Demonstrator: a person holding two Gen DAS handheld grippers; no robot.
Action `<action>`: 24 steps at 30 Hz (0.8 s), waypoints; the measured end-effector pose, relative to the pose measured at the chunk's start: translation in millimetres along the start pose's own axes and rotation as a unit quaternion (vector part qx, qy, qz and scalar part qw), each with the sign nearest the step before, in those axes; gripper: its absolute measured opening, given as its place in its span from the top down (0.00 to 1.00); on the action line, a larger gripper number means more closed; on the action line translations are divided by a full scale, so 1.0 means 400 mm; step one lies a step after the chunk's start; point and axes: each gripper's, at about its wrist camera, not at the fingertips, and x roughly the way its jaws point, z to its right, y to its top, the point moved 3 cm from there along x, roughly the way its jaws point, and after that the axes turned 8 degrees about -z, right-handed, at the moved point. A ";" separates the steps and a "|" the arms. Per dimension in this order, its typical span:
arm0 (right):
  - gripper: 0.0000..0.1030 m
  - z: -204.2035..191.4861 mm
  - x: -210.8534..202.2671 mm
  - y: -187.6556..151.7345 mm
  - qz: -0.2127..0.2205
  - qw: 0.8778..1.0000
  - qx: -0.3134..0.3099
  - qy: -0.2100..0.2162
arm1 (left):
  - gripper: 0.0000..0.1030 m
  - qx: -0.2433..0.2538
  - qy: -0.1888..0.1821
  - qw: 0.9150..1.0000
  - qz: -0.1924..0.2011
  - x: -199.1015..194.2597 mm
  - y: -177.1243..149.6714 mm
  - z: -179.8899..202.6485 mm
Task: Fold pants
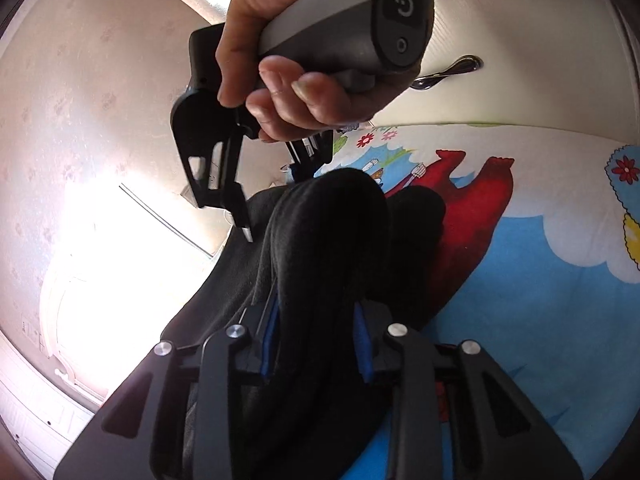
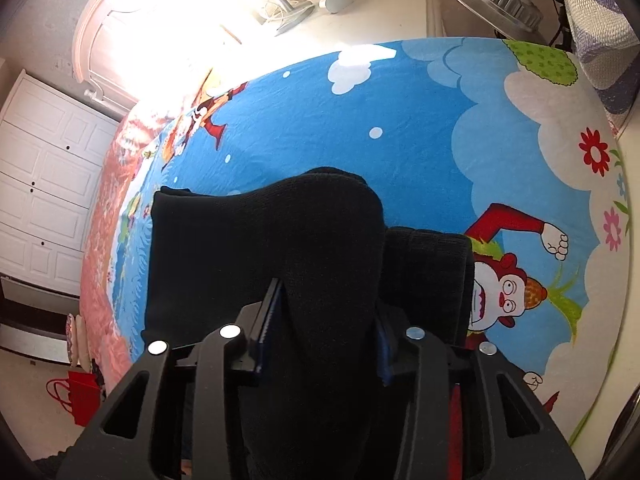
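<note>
The black pants [image 2: 264, 240] hang bunched over the cartoon bedsheet [image 2: 400, 120], pinched in both your left gripper [image 1: 316, 340] and right gripper [image 2: 324, 336], blue sheet lying open beyond the fabric's far edge

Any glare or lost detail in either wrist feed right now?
Left wrist view: the window is blown out white, and the black pants show almost no fold detail. Right wrist view: glare washes the upper left and the bedsheet edge there; the pants read as a flat black mass.
</note>
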 end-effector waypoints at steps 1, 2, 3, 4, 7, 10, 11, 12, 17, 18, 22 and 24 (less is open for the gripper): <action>0.73 -0.005 -0.015 0.002 0.009 1.000 -0.004 0.005 | 0.73 0.000 0.001 1.000 0.001 -0.003 0.005 -0.008; 0.75 -0.012 -0.033 0.004 0.019 1.000 -0.008 0.010 | 0.73 -0.002 0.007 1.000 0.004 -0.007 0.013 -0.018; 0.76 -0.018 -0.051 0.007 0.028 0.999 -0.014 0.012 | 0.73 -0.004 0.013 1.000 0.009 -0.012 0.022 -0.028; 0.76 -0.022 -0.068 0.010 0.036 0.999 -0.017 0.007 | 0.73 -0.003 0.019 1.000 0.015 -0.019 0.036 -0.044; 0.76 -0.005 -0.102 0.012 0.055 0.998 -0.008 -0.008 | 0.73 0.006 0.025 0.999 0.027 -0.019 0.068 -0.045; 0.76 0.049 -0.071 -0.004 0.049 0.997 0.008 -0.052 | 0.73 0.030 0.012 0.999 0.025 0.001 0.089 -0.006; 0.76 0.066 -0.047 -0.012 0.043 0.997 0.011 -0.069 | 0.73 0.036 0.001 0.999 0.017 0.011 0.086 0.013; 0.76 0.077 -0.031 -0.021 0.046 0.996 0.009 -0.080 | 0.72 0.044 -0.006 0.999 0.008 0.021 0.080 0.035; 0.47 0.092 -0.037 -0.040 0.073 0.988 0.018 -0.137 | 0.53 0.026 -0.065 0.997 0.038 -0.038 0.058 0.013; 0.35 0.089 -0.044 -0.043 0.074 0.982 0.019 -0.171 | 0.53 0.002 -0.087 0.995 0.047 -0.064 0.044 -0.021; 0.17 0.055 -0.105 -0.055 0.105 0.956 0.013 -0.274 | 0.38 -0.097 -0.118 0.985 0.075 -0.172 -0.097 -0.175; 0.16 0.003 -0.154 -0.065 0.146 0.932 0.002 -0.332 | 0.38 -0.130 -0.108 0.983 0.068 -0.204 -0.194 -0.242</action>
